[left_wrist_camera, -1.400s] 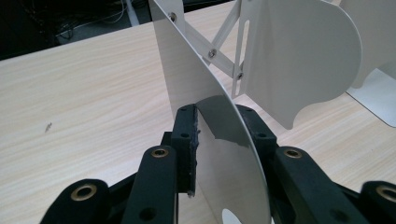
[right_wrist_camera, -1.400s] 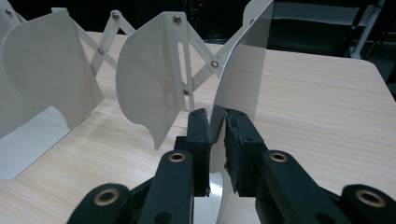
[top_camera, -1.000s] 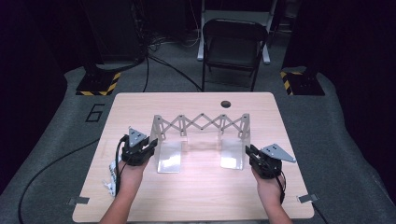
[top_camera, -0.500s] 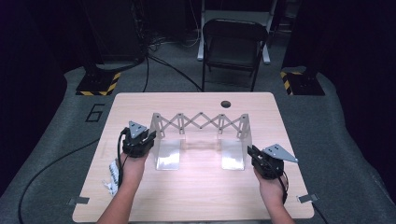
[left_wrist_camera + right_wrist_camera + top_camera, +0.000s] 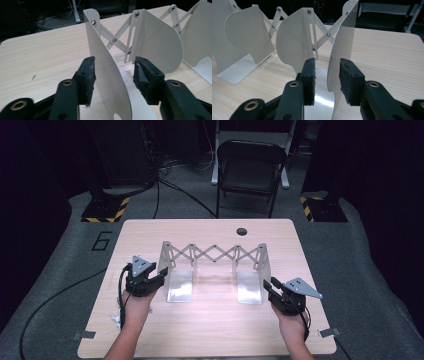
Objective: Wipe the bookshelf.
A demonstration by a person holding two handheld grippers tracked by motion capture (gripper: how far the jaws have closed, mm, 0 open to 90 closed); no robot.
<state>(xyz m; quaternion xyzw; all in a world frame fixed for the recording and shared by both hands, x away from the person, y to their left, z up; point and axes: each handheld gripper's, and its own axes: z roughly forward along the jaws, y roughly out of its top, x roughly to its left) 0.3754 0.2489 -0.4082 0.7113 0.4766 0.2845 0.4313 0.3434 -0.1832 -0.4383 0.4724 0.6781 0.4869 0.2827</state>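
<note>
White metal rack [image 5: 215, 265] mid-table, wood margins all round.

Left tongs [image 5: 113, 72] and right tongs [image 5: 327, 75] have just been opening, releasing the white metal expanding bookend rack's [image 5: 214, 255] end plates, which sit between the jaws.

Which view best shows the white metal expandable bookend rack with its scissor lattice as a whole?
The high view: the white metal expandable bookend rack appears entire, both end plates and the lattice between them. The left gripper view shows its one end plate close up; the right gripper view shows the opposite end plate plus inner plates.
</note>
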